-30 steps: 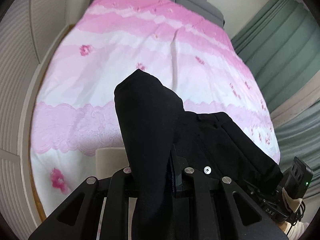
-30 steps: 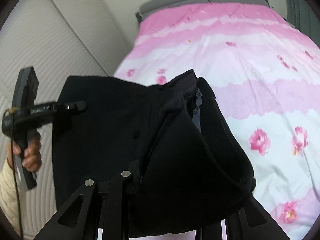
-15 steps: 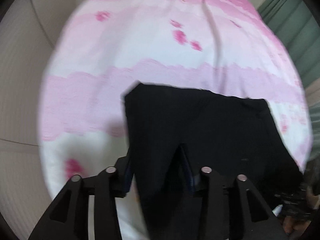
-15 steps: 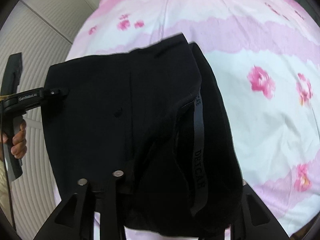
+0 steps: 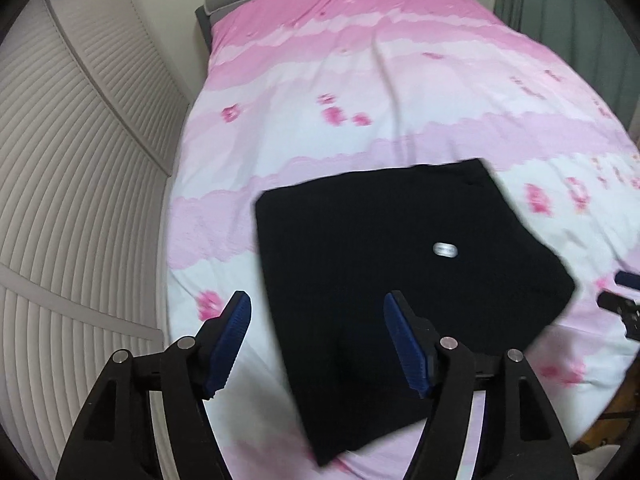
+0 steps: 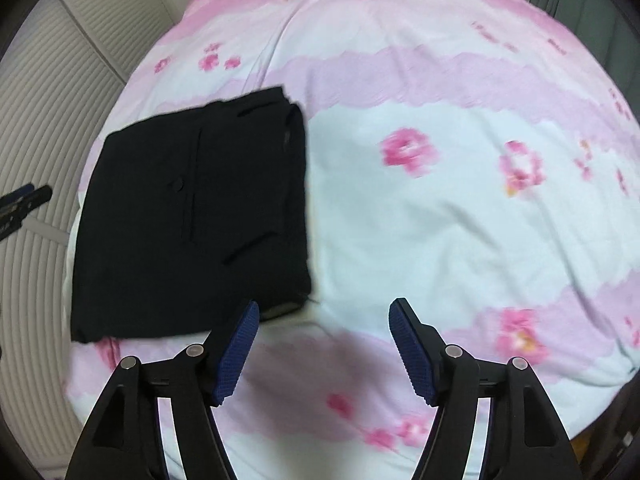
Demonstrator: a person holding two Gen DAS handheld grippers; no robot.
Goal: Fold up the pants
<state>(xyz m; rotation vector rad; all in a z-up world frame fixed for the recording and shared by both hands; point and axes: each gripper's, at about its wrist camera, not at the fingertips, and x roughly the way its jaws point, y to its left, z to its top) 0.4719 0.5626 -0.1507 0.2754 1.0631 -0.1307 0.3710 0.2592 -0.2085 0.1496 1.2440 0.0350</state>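
The black pants (image 5: 384,264) lie folded flat on the pink bed cover (image 5: 360,80). The left gripper (image 5: 318,312) is wide open above them.

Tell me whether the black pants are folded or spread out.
Folded: the black pants lie as one compact rectangle on the bedspread, layered edges stacked.

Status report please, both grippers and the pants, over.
Left hand-held gripper open, empty. Right hand-held gripper open, empty. Black pants folded flat on pink bedspread. Nothing in the way.

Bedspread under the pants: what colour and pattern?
The bedspread has pink and white wavy bands with pink flowers; the right wrist view shows it best, around the black pants.
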